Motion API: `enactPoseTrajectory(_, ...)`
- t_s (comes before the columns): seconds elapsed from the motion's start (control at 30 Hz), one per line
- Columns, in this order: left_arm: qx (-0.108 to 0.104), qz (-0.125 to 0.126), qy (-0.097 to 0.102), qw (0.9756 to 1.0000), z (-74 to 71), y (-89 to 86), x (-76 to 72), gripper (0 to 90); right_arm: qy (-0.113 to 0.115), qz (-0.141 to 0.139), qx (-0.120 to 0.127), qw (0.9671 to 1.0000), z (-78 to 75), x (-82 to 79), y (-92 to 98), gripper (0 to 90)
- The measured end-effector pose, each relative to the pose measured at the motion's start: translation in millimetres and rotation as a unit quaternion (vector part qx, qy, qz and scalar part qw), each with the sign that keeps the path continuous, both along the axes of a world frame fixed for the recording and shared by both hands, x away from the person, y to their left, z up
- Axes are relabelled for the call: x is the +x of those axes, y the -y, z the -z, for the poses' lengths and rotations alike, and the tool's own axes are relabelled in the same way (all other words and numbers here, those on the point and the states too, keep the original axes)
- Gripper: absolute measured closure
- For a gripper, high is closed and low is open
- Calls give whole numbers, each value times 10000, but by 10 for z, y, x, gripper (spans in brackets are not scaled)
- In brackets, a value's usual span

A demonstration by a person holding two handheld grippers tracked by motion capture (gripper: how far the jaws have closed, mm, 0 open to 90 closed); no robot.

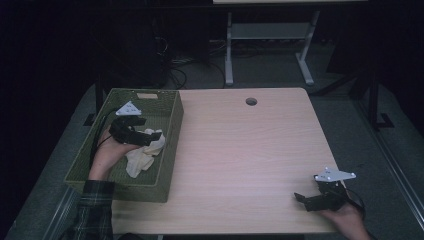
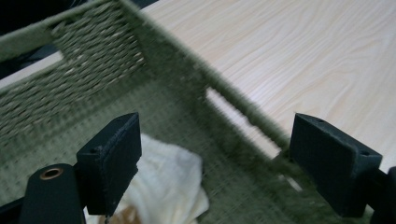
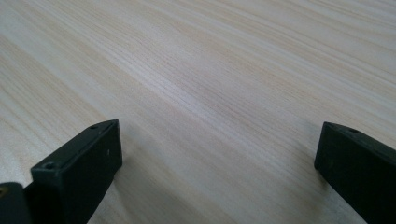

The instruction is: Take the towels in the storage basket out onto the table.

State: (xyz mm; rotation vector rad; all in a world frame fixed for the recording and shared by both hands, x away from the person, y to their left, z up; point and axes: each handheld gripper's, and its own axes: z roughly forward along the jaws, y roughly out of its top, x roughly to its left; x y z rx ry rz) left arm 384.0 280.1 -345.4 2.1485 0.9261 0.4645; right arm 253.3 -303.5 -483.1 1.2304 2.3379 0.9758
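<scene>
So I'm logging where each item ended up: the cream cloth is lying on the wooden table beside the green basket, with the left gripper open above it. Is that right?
Not quite. The cream cloth lies inside the green basket, not on the wooden table beside it. The high view shows it on the basket floor, and the left gripper view shows woven walls around it. The left gripper is indeed open above it.

**Colours & patterns at the table**

The basket (image 1: pixel 172 120) is olive green w/ a woven, ribbed pattern on walls & bottom. The cloth (image 1: pixel 142 157) in it is cream-white, plain, no print. The table (image 1: pixel 250 150) is light beige wood w/ fine straight grain lines. The left gripper (image 1: pixel 152 136) & right gripper (image 1: pixel 300 197) are both matte black; each carries a pale grey plate on top. The sleeve (image 1: pixel 92 210) is dark green plaid w/ thin lighter lines. The floor (image 1: pixel 270 65) is dull grey.
</scene>
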Motion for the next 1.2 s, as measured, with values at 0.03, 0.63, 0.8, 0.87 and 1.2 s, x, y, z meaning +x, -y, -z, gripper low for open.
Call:
enactPoseTrajectory(0.03, 20, -36, 10, 10000, 13, -24, 8, 161, 1, -1, -2, 10000, 0, 0, 0, 4)
enactPoseTrajectory(0.63, 542, -427, -456, 9966, 433, -358, 219, 161, -1, 1, 3, 10000, 0, 0, -1, 4)
enactPoseTrajectory(0.8, 658, -550, -673, 9940, 530, -384, 285, 161, 1, -2, -2, 10000, 0, 0, 0, 4)
enactPoseTrajectory(0.87, 691, -623, -749, 9928, 567, -396, 301, 161, 1, -1, -2, 10000, 0, 0, 0, 4)
enactPoseTrajectory(1.2, 739, -817, -1132, 9874, 731, -483, 350, 161, 1, 0, -2, 10000, 0, 0, 0, 4)
